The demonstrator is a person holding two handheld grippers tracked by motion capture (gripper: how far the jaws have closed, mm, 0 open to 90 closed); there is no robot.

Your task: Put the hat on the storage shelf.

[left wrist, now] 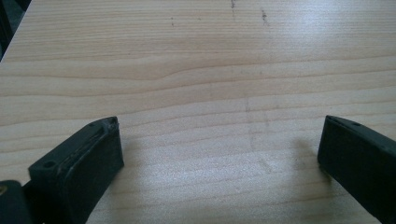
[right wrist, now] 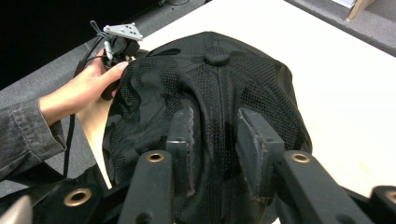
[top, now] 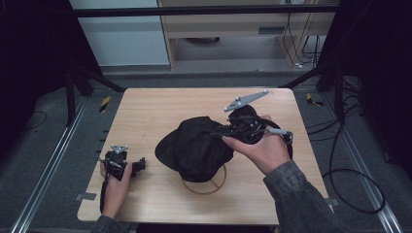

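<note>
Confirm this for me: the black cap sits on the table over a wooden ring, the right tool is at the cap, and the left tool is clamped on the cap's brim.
Not quite. The left tool is not on the black cap; the left gripper view shows its jaws wide apart over bare table, holding nothing. The rest stands: the cap covers part of the wooden ring, and the right tool is at the cap.

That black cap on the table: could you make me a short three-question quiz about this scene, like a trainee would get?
1. True or false: the black cap lies on a wooden ring.
2. What lies between the left hand-held gripper jaws? A) cap B) bare table C) cable
3. Fill in: the right hand-held gripper has cap ____ between its jaws.

Key: 1 true; 2 B; 3 fabric.
</note>
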